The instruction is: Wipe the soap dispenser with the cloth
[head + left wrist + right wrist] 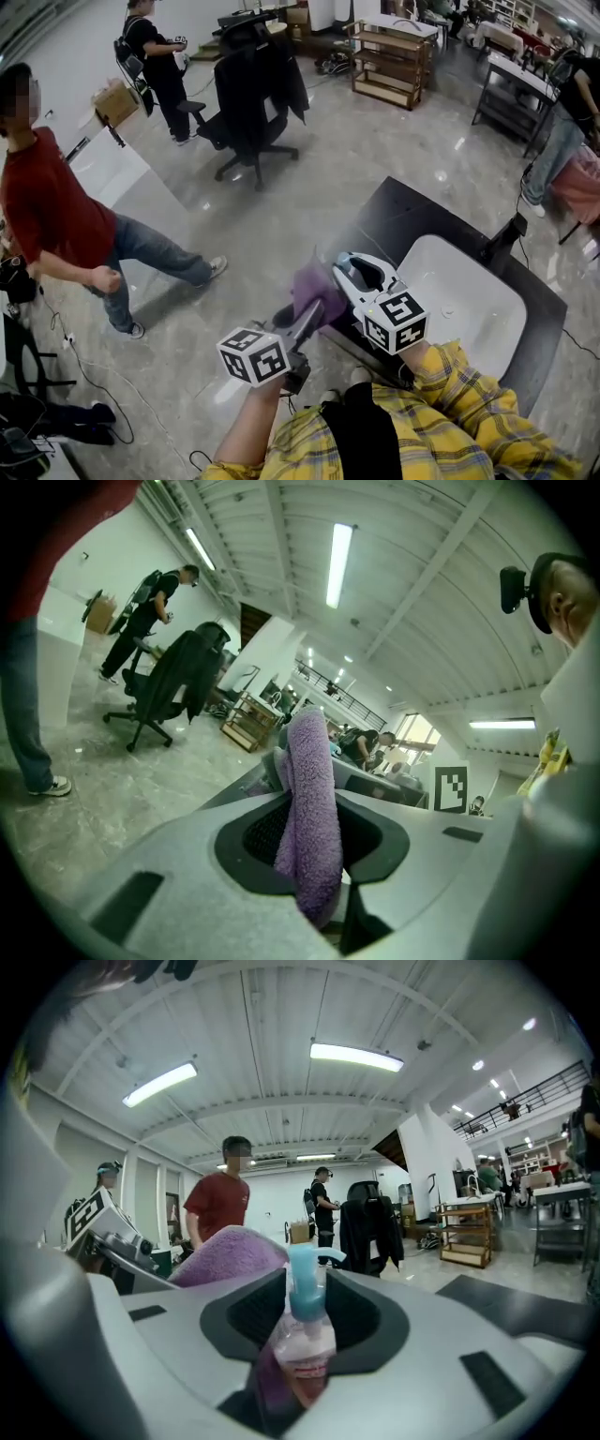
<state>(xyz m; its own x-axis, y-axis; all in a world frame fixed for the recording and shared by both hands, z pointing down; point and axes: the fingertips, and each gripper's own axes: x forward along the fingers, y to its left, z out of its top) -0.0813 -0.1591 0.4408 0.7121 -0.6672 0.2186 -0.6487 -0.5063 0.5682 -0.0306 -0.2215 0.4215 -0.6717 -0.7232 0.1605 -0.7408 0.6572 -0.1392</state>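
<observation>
- The left gripper (305, 323) has its jaws pinched narrow on the cloth (309, 799). The purple towelling is folded thick, standing up out of the jaws and hanging a little below them.
- The right gripper (349, 272) has its jaws part-way apart and clamped on the dispenser (302, 1340). It is a small clear bottle with pinkish liquid, standing upright between the pads.
- Its blue pump (305, 1283) rises above the jaws, with the spout turned to 3 o'clock in the right gripper view.
- In the right gripper view the cloth bulges at 10 o'clock of the pump. More purple shows down the bottle's side at 8 o'clock, lying against it.
- From the head view the two grippers meet at the middle, the left coming in from 7 o'clock and the right from 4 o'clock. The cloth is bunched at their tips and covers the bottle.
- A white sink (497, 281) sits in a dark counter (394, 211) at 3 o'clock of the grippers, close by.
- A black office chair (248, 94) stands at 12 o'clock across the floor, well apart.
- A person in a red shirt (47, 206) stands at 9 o'clock, another in black (155, 56) at 11 o'clock, far back.
- A wooden shelf (389, 61) stands at 1 o'clock, at the far side.
</observation>
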